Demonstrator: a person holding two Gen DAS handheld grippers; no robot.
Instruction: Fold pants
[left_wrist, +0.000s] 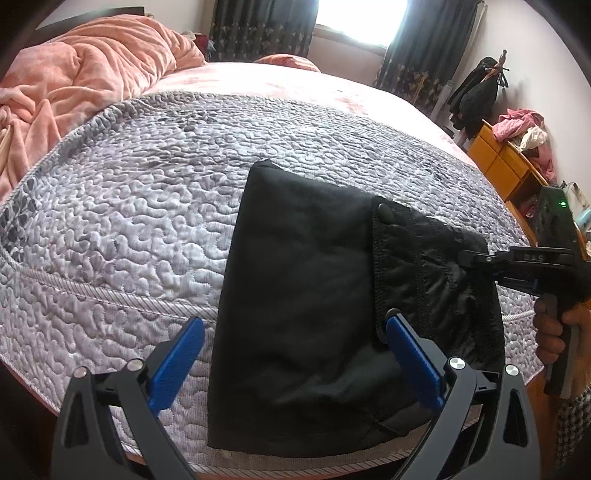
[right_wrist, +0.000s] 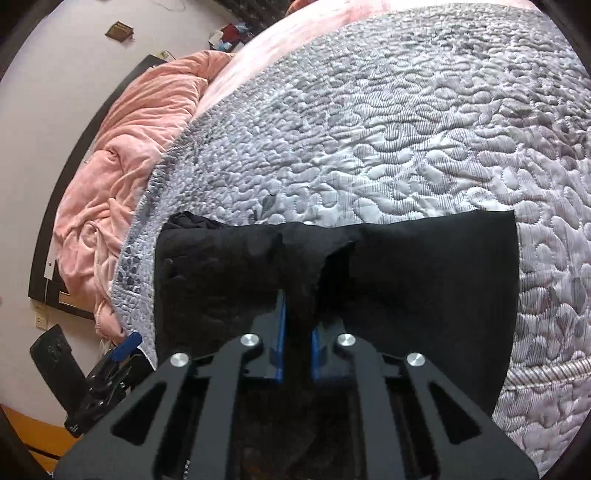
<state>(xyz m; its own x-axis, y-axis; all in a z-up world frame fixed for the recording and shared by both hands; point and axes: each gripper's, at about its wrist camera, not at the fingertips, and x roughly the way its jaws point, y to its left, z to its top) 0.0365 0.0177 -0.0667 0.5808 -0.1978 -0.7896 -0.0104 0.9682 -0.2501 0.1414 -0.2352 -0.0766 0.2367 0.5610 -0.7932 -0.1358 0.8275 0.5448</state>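
Right gripper (right_wrist: 295, 332) clamped on bunched fold of black pants (right_wrist: 424, 288), blue pads nearly together; pinched cloth hides fingertips. Left gripper (left_wrist: 295, 354) jaws spread wide, hovering over pants (left_wrist: 295, 314), gripping nothing. Pants lie folded at near edge of quilted grey bedspread (left_wrist: 147, 221); quilt beyond bare. Pink blanket (left_wrist: 92, 74) heaped at far left corner
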